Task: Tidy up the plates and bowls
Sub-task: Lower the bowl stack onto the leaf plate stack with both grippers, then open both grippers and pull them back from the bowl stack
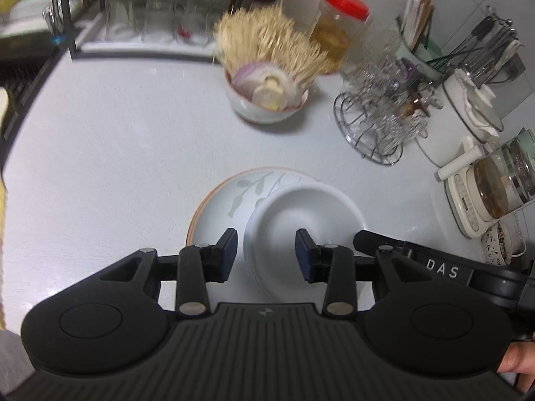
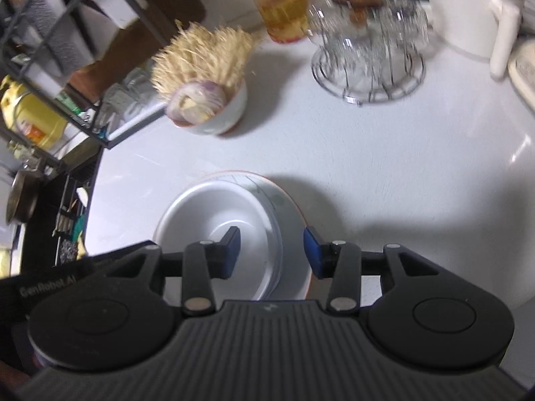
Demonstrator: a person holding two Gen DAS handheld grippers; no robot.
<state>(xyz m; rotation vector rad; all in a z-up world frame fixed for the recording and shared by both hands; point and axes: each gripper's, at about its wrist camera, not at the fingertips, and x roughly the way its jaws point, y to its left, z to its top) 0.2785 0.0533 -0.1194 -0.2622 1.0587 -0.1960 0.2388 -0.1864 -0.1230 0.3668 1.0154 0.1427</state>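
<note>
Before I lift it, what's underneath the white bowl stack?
The white bowl stack sits on a leaf-patterned plate with an orange rim, off-centre toward one edge. The stack covers much of the plate; whether more plates lie beneath it is unclear. Both grippers hover open.

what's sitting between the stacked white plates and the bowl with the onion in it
Nothing: in both wrist views only bare white countertop separates the white plates, stacked on the leaf-patterned plate, from the onion bowl.
</note>
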